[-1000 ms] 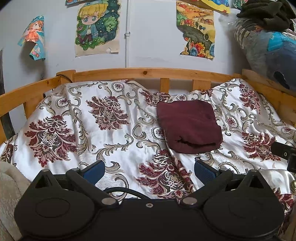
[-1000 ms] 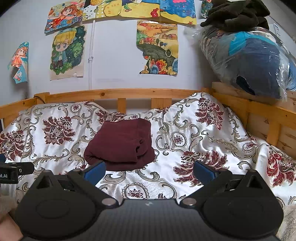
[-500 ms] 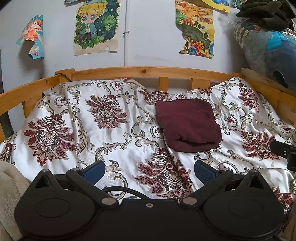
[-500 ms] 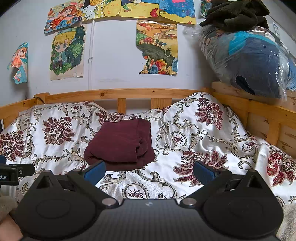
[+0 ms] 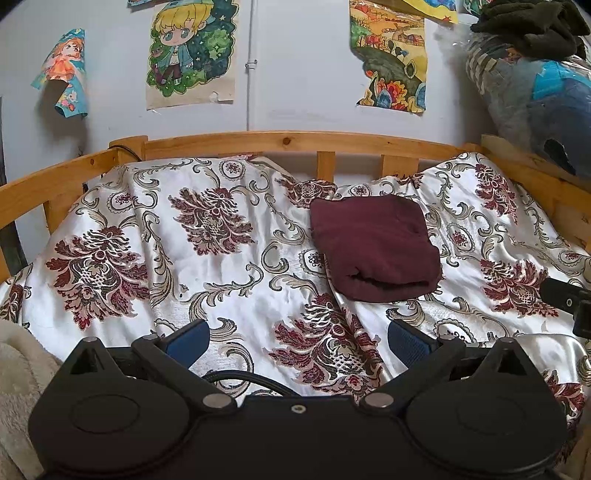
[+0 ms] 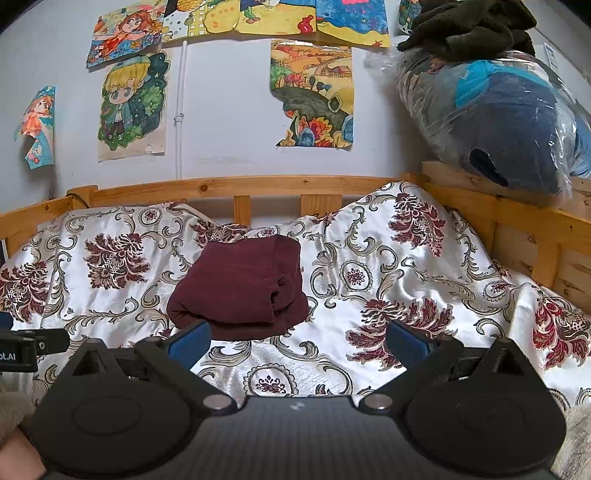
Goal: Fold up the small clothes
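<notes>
Showing both tools held back from the work: I have the left gripper (image 5: 297, 338) with its jaws spread wide and nothing between them, the two blue pads (image 5: 188, 340) standing well apart over the patterned bedspread (image 5: 221, 288). The folded maroon garment (image 5: 373, 245) lies ahead of these jaws and off towards the right-hand pad, clear of both, resting flat on the bedspread with its thick folded edge turned towards the camera. At the right edge of this view, beyond the right-hand pad, a black part of the other tool (image 5: 567, 301) shows.

From the right wrist camera, I have the right gripper (image 6: 297, 338) likewise with its jaws wide apart and empty. Here the maroon garment (image 6: 240, 288) sits ahead of the jaws on the left-hand side, its near edge just beyond the tip of the left-hand blue pad (image 6: 190, 341); whether pad and cloth touch I cannot tell. A loose fold of the cloth shows along the garment's right side.

Beyond the garment in both views runs the wooden bed rail (image 6: 258, 184), and above it the wall carries cartoon posters (image 6: 129, 107). Far ahead and to the right of the right jaws, a plastic-wrapped bundle (image 6: 509, 122) rests on the rail with a dark cloth (image 6: 465, 27) on top
</notes>
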